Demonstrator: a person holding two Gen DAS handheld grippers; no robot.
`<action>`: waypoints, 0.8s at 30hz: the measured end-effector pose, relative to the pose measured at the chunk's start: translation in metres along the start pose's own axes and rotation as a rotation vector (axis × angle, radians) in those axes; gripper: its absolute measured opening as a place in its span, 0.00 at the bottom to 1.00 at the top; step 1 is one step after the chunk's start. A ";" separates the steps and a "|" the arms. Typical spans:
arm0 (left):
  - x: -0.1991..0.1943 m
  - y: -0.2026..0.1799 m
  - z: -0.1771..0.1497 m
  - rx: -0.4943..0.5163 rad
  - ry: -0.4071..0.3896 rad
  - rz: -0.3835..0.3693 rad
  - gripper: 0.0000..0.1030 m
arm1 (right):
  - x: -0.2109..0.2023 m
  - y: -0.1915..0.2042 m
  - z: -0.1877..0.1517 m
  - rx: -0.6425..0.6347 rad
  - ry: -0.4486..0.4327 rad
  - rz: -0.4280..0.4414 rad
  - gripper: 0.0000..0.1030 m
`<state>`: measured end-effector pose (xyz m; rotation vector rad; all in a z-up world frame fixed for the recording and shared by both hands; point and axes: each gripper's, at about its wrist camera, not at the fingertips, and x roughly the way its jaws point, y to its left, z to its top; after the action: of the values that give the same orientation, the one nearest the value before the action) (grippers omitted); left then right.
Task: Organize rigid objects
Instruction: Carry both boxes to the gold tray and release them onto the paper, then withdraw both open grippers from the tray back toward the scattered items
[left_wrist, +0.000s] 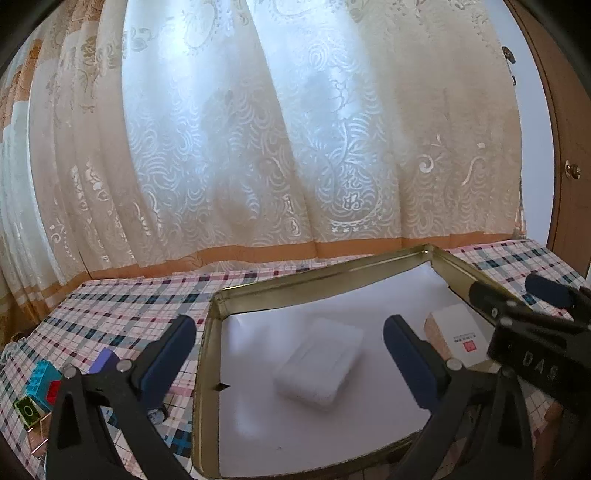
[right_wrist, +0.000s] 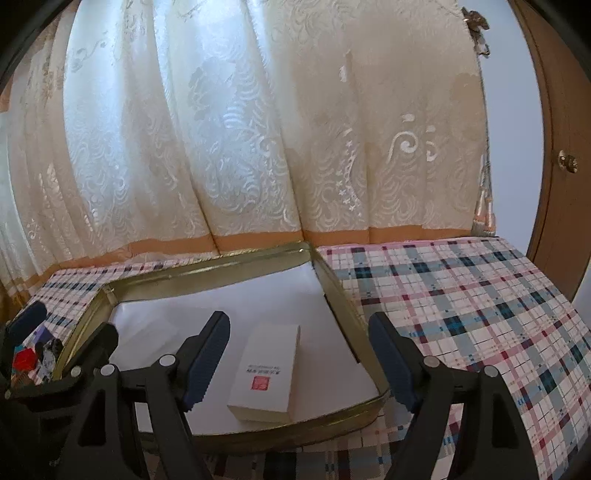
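— Boxes first: from your left wrist, where's the white pack (left_wrist: 319, 363)?
— In the tin tray (left_wrist: 332, 264), between your wide-open left gripper (left_wrist: 290, 352), untouched.
— And your right wrist?
— The white box (right_wrist: 267, 373) lies in the tray between your open right gripper (right_wrist: 297, 360), held by nothing.

gold tin (left_wrist: 325, 271); plaid tablecloth (right_wrist: 480, 295)

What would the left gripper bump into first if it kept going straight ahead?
Most likely the white block lying inside the gold tin. The left gripper is open, tilted downward, and the block sits right between its fingers' line ahead. How far off it is, the picture cannot say.
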<state>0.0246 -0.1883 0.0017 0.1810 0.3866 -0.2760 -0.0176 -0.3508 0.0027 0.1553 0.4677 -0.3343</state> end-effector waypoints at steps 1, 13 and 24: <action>0.000 0.001 0.000 -0.002 0.003 0.006 1.00 | -0.001 -0.002 0.000 0.006 -0.011 0.001 0.77; 0.003 0.005 -0.004 -0.020 0.062 -0.008 1.00 | -0.023 -0.010 0.002 0.068 -0.168 -0.044 0.77; -0.003 0.011 -0.007 -0.043 0.063 -0.031 1.00 | -0.042 0.000 -0.001 0.022 -0.269 -0.074 0.77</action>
<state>0.0224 -0.1752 -0.0024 0.1415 0.4579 -0.2922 -0.0533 -0.3384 0.0210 0.1122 0.2037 -0.4263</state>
